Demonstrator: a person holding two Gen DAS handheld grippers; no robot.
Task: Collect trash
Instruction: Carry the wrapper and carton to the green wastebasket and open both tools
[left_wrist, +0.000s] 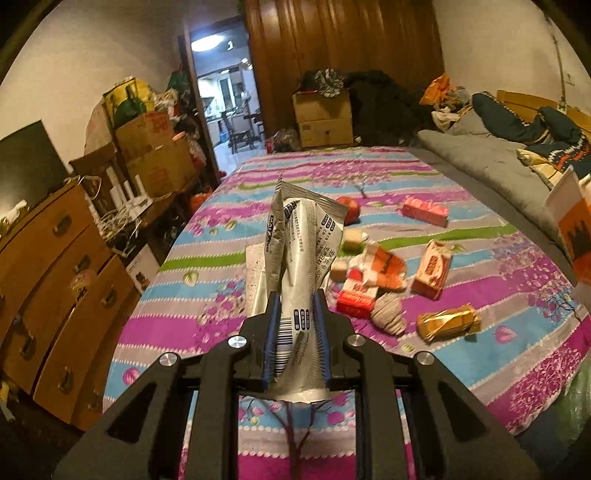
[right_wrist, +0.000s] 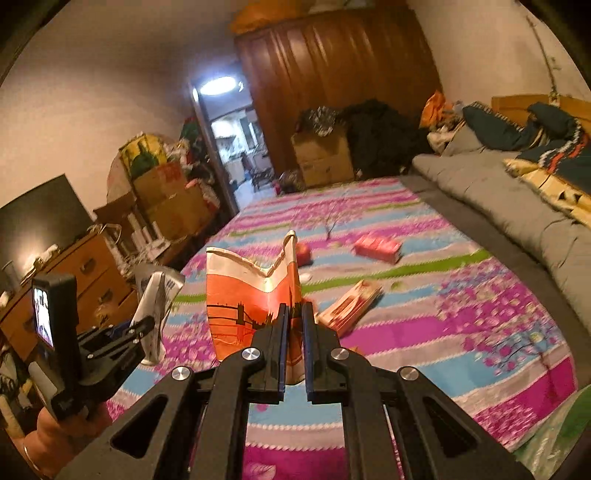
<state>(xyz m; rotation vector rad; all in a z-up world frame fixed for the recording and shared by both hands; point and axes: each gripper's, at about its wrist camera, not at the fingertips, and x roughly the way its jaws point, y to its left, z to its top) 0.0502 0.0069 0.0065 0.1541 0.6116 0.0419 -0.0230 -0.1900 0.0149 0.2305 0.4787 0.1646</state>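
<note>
A: Up close on the left side, the left gripper (left_wrist: 297, 306) has its jaws nearly closed, pinching a crumpled silver wrapper (left_wrist: 303, 251) that stands upright between the blue pads (left_wrist: 272, 332).

B: And the right gripper (right_wrist: 295, 314) is clamped tight on an orange and white paper bag (right_wrist: 243, 299), gripping one edge, the bag's mouth gaping upward. Both items are up off the bed.

A: From the right camera you can see the left gripper off to the left with the wrapper sticking up, a hand (right_wrist: 55, 439) below it holding the handle.

B: Beneath them, the striped floral bedspread (left_wrist: 461, 362). Just past the wrapper lies a scatter of trash: a gold wrapper (left_wrist: 448, 325), a grey crumpled wad (left_wrist: 388, 314), a red and white box (left_wrist: 356, 299), and an orange carton (left_wrist: 432, 273) lying tilted.

A: Further on, a red apple (left_wrist: 349, 208), partly hidden by the wrapper, and a pink box (left_wrist: 424, 210) well apart to its right.

B: Right edge, a grey quilt (left_wrist: 480, 155). Left, a wooden dresser (left_wrist: 55, 277) and stacked cardboard boxes (left_wrist: 155, 155).

A: At the far end, a brown wardrobe (left_wrist: 340, 44) and an open doorway (left_wrist: 225, 92), lit beyond.
</note>
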